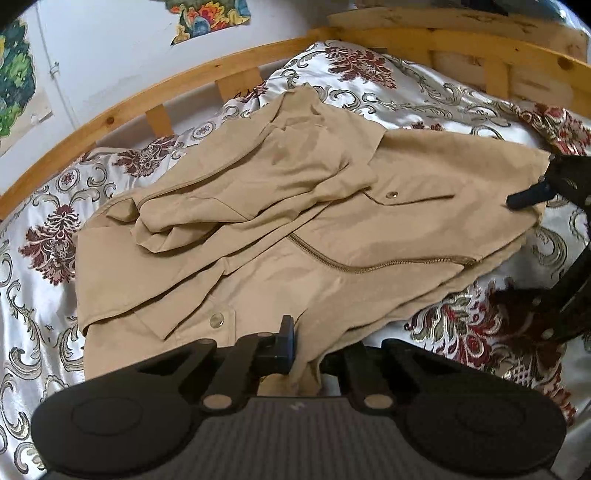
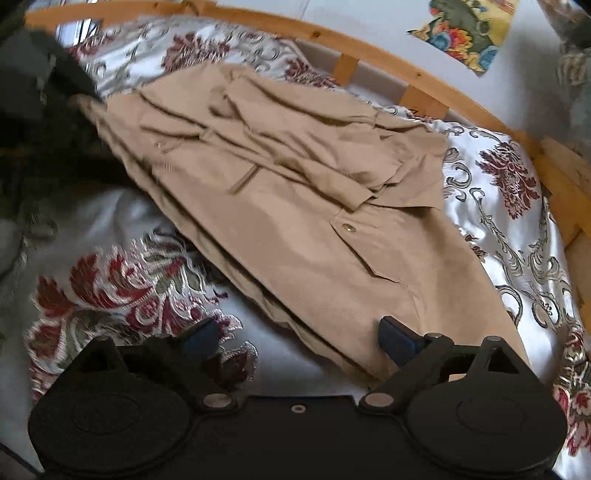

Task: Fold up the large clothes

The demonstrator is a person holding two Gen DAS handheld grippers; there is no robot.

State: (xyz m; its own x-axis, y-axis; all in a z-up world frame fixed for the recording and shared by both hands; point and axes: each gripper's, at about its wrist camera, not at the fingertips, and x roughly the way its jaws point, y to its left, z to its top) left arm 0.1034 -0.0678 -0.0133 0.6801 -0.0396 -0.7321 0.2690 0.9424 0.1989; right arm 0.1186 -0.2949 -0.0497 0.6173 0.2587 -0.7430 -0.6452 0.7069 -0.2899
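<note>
A tan jacket (image 1: 295, 221) with a zipper and snap pockets lies partly folded on a floral satin bedspread (image 1: 44, 258). My left gripper (image 1: 301, 354) is shut on the jacket's near hem corner. In the right wrist view the same jacket (image 2: 314, 229) stretches away from me. My right gripper (image 2: 299, 339) is open, its fingers either side of the jacket's near edge. The right gripper also shows at the far right of the left wrist view (image 1: 532, 195), by the jacket's corner. The left gripper shows dark at the top left of the right wrist view (image 2: 44, 85).
A wooden bed rail (image 1: 184, 85) curves behind the bedspread, against a white wall with colourful patches (image 1: 210, 18). The bedspread (image 2: 122, 291) shows bare around the jacket in both views.
</note>
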